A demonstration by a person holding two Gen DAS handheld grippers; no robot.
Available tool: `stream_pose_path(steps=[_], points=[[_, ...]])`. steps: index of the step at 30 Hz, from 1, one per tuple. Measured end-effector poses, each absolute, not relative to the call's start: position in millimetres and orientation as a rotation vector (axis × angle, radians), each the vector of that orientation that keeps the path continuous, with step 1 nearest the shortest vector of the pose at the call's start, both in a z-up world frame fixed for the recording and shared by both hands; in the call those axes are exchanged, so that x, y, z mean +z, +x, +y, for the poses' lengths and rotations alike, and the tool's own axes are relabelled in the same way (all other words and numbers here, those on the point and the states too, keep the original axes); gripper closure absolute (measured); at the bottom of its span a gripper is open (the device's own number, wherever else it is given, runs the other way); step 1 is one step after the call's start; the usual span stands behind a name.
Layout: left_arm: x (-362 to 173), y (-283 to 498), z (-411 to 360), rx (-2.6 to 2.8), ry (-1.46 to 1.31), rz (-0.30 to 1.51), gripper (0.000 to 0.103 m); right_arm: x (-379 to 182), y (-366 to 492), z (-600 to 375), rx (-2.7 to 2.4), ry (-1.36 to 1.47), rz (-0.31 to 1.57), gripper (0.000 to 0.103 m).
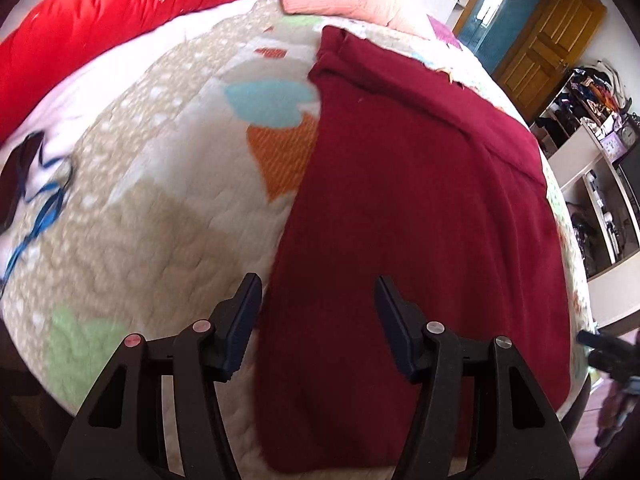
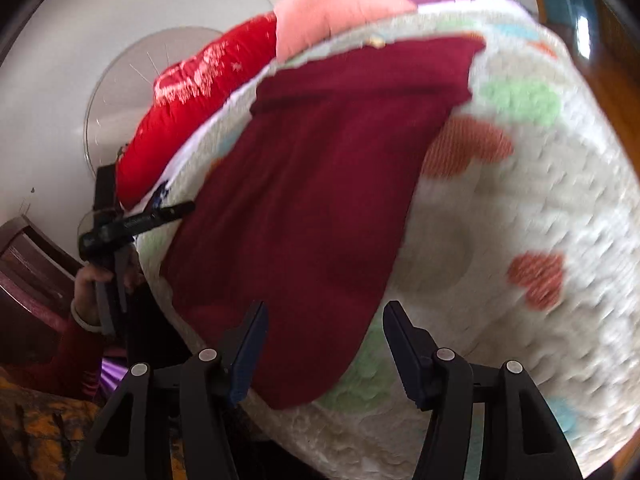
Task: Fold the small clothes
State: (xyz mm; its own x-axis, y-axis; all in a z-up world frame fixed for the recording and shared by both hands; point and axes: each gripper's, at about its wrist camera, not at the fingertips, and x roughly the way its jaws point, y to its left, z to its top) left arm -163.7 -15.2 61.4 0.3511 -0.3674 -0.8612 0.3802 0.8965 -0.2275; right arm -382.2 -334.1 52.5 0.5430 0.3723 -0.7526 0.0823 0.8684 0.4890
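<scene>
Left tongs (image 1: pixel 318 292) open, empty, over maroon garment (image 1: pixel 420 220) on quilt (image 1: pixel 160 208).

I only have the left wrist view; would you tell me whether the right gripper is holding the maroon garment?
Observer: No. The right gripper has its fingers apart, nothing pinched, over the maroon garment at its near corner.
Operator: Thank you. Where does my left gripper sit, seen from that side?
Observer: The left gripper points at the garment's opposite edge, by the border of the quilt.
Operator: And what holds it?
Observer: A hand in a red sleeve.
</scene>
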Motion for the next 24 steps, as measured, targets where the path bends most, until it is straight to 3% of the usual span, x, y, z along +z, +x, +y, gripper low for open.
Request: stream_pose_path(steps=[7, 9, 10, 17, 21, 23, 24], points=[[54, -172, 9, -0.475, -0.004, 1.148, 0.045, 22, -376, -324, 0.176, 0.537, 1.018, 0.045], [51, -173, 10, -0.484, -0.006, 1.152, 0.045, 21, -373, -320, 0.178, 0.532, 0.998, 0.062], [49, -173, 8, -0.485, -0.002, 1.155, 0.045, 23, -372, -318, 0.154, 0.513, 0.986, 0.097], [51, -180, 10, -0.514, -0.002, 1.164, 0.045, 34, -387, -322, 0.024, 0.455, 0.973, 0.097], [50, -186, 16, -0.526, -0.017, 1.180, 0.044, 21, -388, -335, 0.059, 0.588, 0.955, 0.097], [51, -192, 18, -0.544, -0.026, 1.192, 0.040, 22, -391, -337, 0.071, 0.615, 0.930, 0.092], [51, -194, 19, -0.558, -0.028, 1.197, 0.034, 23, -393, -338, 0.084, 0.639, 0.922, 0.084]])
